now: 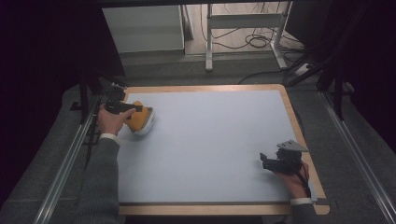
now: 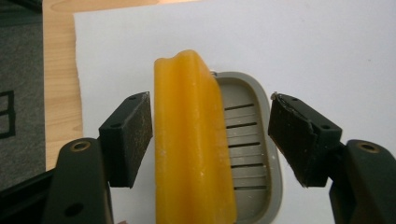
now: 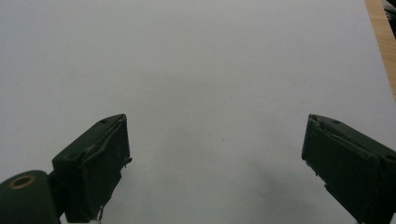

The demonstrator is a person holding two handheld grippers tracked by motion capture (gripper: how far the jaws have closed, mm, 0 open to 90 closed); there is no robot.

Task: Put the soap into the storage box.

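Between the wide left gripper point(image 2: 210, 135), orange soap point(image 2: 191, 140) hiding half its grey dish point(image 2: 252, 154); right gripper point(image 3: 215, 158) wide, empty

Left gripper point(image 2: 210, 135): jaws stand apart, pads clear of everything. Orange soap bar point(image 2: 191, 140) lies between them, close to the left-hand pad, not touching. It sits tilted in a grey slotted soap dish point(image 2: 250, 149), whose slots show toward the right-hand pad. White mat point(image 2: 303, 42) beneath.
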